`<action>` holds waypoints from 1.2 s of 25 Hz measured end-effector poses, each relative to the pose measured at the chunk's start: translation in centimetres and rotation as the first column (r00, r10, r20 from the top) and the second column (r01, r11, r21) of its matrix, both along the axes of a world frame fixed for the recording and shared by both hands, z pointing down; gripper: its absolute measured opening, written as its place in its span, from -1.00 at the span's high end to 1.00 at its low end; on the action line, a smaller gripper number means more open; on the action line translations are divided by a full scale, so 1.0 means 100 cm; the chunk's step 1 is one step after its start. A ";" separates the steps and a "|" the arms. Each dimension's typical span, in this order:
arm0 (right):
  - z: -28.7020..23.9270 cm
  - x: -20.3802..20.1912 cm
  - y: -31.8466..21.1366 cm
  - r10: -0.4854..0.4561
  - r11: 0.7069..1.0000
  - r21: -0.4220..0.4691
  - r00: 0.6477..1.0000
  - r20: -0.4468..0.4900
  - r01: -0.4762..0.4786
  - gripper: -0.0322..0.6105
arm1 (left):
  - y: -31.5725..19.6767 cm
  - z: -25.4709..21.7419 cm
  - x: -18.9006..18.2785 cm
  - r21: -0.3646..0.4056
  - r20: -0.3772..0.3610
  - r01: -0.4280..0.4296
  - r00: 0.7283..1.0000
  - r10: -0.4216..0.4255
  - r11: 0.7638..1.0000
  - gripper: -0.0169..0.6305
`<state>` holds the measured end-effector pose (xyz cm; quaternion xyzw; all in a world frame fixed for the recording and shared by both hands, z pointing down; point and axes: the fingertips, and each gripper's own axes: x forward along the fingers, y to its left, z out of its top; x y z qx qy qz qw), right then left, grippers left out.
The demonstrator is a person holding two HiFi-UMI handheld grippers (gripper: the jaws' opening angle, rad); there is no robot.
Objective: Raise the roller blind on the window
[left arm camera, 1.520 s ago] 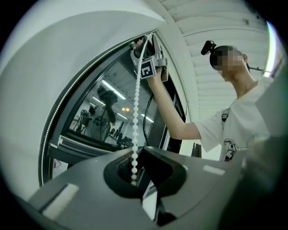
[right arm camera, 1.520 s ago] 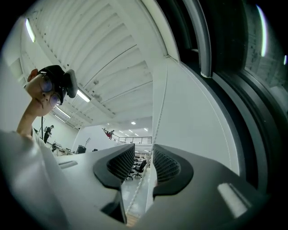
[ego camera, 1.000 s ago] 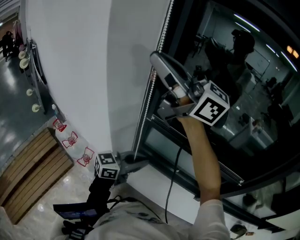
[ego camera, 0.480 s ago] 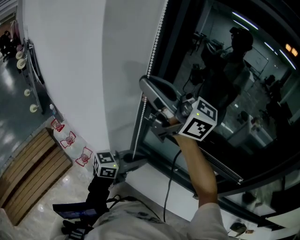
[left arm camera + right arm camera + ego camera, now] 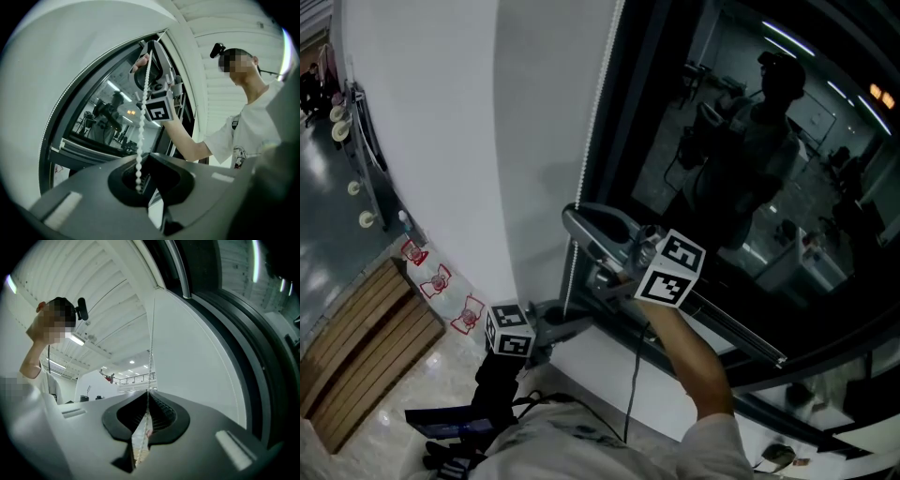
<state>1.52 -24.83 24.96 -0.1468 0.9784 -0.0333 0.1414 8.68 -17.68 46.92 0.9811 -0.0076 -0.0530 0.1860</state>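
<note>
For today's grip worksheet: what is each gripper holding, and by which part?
Both are shut on the white beaded pull chain. The left gripper pinches it low down, and the right gripper pinches it higher up the same strand.

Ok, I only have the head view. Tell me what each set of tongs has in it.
Observer: In the left gripper view, the tongs of the left gripper are shut on the bead chain.
Operator: Now the right one.
Observer: In the right gripper view, the right gripper is also shut on the chain, which runs straight up above it.
Operator: Say how the chain lies between the two.
Observer: The left gripper view shows it rising in a nearly straight line from the left gripper to the right gripper above.
</note>
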 end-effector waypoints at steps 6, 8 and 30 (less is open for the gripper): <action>0.036 -0.001 0.002 0.005 0.999 -0.047 1.000 -0.031 -0.006 0.86 | 0.000 0.000 0.000 0.008 0.000 -0.001 1.000 0.001 1.000 0.95; 0.047 -0.002 0.003 0.002 0.998 -0.061 0.999 -0.042 -0.004 0.86 | -0.001 0.000 0.000 0.007 0.000 -0.001 1.000 0.001 1.000 0.95; 0.180 -0.009 0.008 -0.030 0.963 -0.268 0.983 -0.181 -0.020 0.86 | -0.005 0.038 -0.005 -0.073 0.057 0.028 0.998 -0.024 0.997 0.95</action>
